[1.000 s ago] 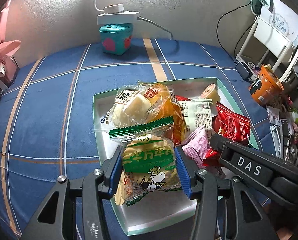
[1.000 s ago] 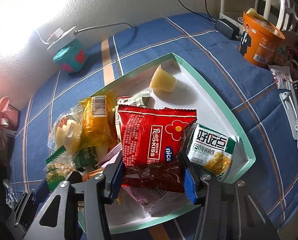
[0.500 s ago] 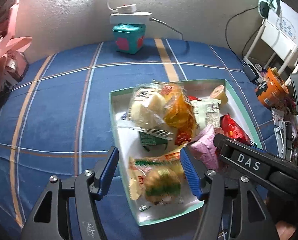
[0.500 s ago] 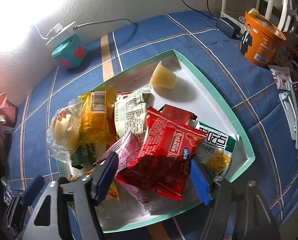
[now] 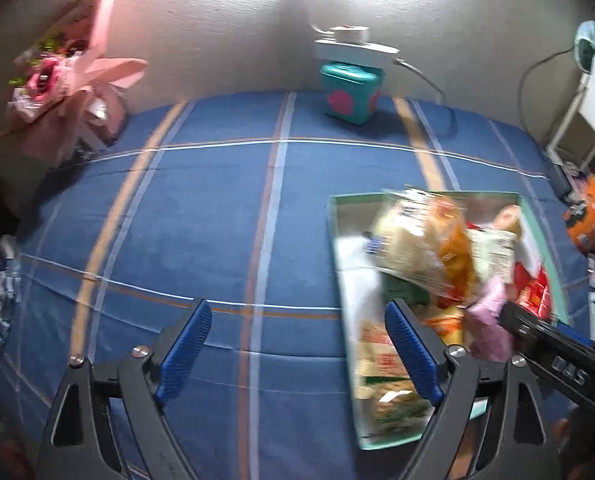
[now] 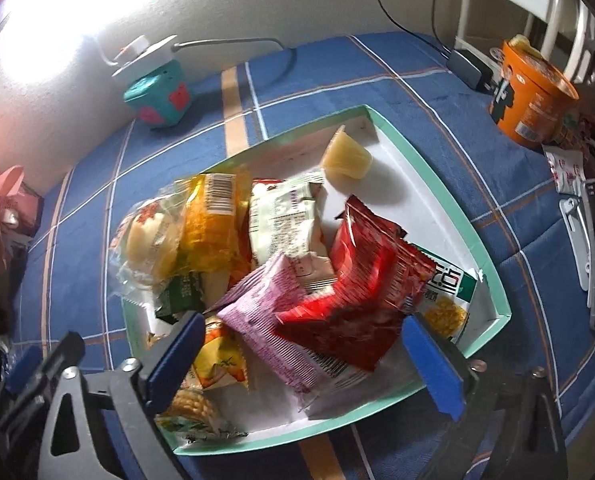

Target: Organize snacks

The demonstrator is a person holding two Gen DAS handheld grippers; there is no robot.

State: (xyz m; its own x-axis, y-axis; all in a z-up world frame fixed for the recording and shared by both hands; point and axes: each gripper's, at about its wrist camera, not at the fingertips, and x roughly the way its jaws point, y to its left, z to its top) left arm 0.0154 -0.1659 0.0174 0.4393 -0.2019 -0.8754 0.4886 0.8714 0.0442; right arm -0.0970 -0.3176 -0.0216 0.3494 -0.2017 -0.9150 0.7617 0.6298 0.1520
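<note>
Left tongs [image 5: 295, 354]: I see them spread wide, jaws just been opening, nothing between them, over bare blue checked cloth [image 5: 217, 216] beside the tray.
Right tongs [image 6: 303, 354]: jaws just been opening too, wide apart; the red packet [image 6: 361, 284] and purple packet [image 6: 273, 312] lie loose between them, unpressed.
Tray [image 6: 493, 280]: I count the snacks piled inside; a yellow jelly cup [image 6: 345, 156] sits alone at the far end.
Table: orange cup [image 6: 533, 96] stands near the right edge.
</note>
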